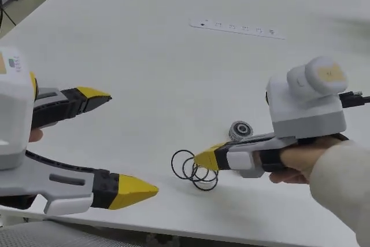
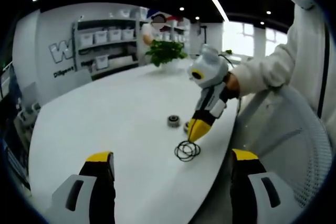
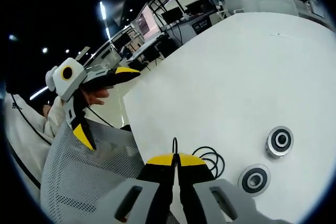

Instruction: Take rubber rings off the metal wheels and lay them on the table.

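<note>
Your right gripper (image 1: 199,159) is pinching a rubber ring (image 3: 175,145); set it by the pile (image 1: 196,173) before letting go; left gripper (image 1: 133,143) hangs wide open.

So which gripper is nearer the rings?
Right. The right gripper has its shut jaws at the rings, apparently pinching one; the left gripper hangs open, well apart from them.
</note>
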`<state>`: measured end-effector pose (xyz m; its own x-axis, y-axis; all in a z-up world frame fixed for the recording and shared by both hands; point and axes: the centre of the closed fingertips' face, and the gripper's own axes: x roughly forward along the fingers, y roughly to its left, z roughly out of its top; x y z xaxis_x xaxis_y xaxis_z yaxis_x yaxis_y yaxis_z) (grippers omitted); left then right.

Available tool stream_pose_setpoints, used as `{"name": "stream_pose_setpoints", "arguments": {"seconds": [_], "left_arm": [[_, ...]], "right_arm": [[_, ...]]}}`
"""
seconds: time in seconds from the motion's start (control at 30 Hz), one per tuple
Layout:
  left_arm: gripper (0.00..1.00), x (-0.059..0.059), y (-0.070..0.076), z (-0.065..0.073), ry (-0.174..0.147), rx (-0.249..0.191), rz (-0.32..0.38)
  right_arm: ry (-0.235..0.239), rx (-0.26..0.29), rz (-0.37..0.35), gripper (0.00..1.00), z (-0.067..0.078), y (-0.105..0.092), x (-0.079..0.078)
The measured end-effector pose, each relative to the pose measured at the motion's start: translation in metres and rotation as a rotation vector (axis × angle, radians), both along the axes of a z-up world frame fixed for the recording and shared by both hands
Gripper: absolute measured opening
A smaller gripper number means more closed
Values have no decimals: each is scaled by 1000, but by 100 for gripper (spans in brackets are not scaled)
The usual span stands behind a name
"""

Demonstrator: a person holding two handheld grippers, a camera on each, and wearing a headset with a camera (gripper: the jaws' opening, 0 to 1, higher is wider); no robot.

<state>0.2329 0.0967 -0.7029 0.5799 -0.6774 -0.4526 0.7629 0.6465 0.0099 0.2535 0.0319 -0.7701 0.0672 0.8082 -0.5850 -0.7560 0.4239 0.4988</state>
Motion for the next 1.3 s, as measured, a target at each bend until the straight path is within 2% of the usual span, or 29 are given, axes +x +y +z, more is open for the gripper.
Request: {"name": "stream_pose_setpoints", "arguments": {"seconds": [0.17, 0.33, 0.73, 0.8, 1.07, 1.3], "left_arm": [[92, -1, 0, -1, 3, 0, -1], [92, -1, 0, -2, 6, 6, 0], [92, -2, 0, -4, 14, -1, 2], [92, -2, 0, -4, 15, 0, 2], [92, 0, 2, -3, 15, -9, 15], [92, -1, 2, -4, 17, -5, 13]], "right_arm": [[14, -34, 15, 0, -12, -2, -5], [12, -65, 22, 0, -17, -4, -6], [-3, -130, -18, 0, -28, -16, 3], [-17, -140, -19, 0, -29, -18, 5], [-33, -150, -32, 4, -28, -22, 11], [-66, -122, -78, 5, -15, -27, 24]]}}
